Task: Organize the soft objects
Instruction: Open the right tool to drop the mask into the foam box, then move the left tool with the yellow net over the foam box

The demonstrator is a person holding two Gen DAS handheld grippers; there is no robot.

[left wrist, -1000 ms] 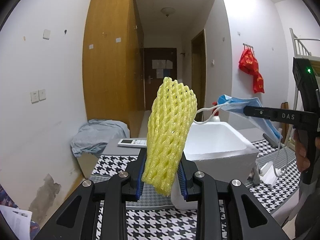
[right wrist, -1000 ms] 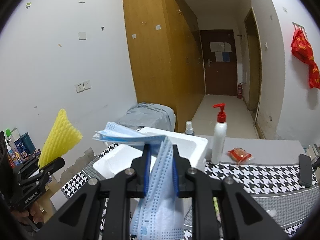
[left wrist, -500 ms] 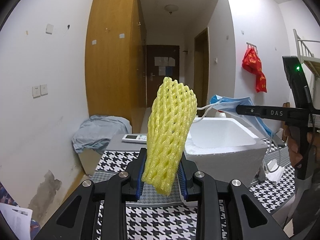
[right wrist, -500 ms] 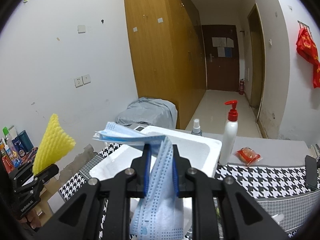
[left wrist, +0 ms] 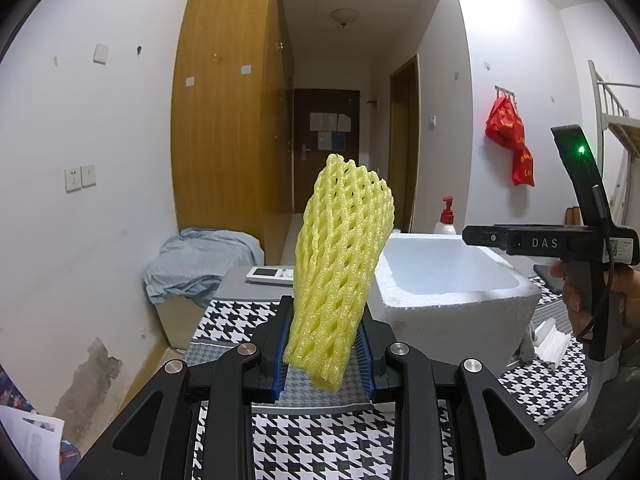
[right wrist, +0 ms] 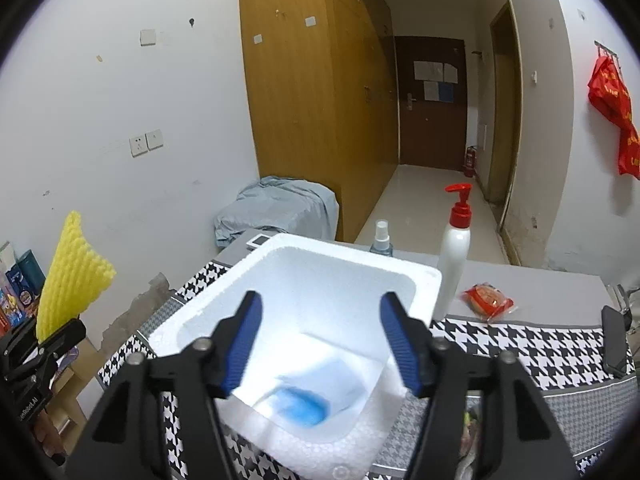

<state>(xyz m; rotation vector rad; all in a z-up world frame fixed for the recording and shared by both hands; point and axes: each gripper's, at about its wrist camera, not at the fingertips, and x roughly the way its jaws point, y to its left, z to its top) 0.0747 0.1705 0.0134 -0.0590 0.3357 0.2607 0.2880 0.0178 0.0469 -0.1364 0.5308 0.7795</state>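
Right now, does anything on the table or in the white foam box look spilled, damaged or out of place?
Nothing stands out. The blue face mask lies inside the foam box; it looks blurred. The pump bottle stands upright beside the box.

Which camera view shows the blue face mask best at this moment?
The right wrist view: the blue face mask, blurred, lies inside the white foam box. In the left wrist view the box wall hides it.

Yellow foam net (left wrist: pixel 340 264) spongy, white styrofoam box (right wrist: pixel 404 280) grainy matt, wardrobe (left wrist: pixel 228 92) smooth wood veneer.
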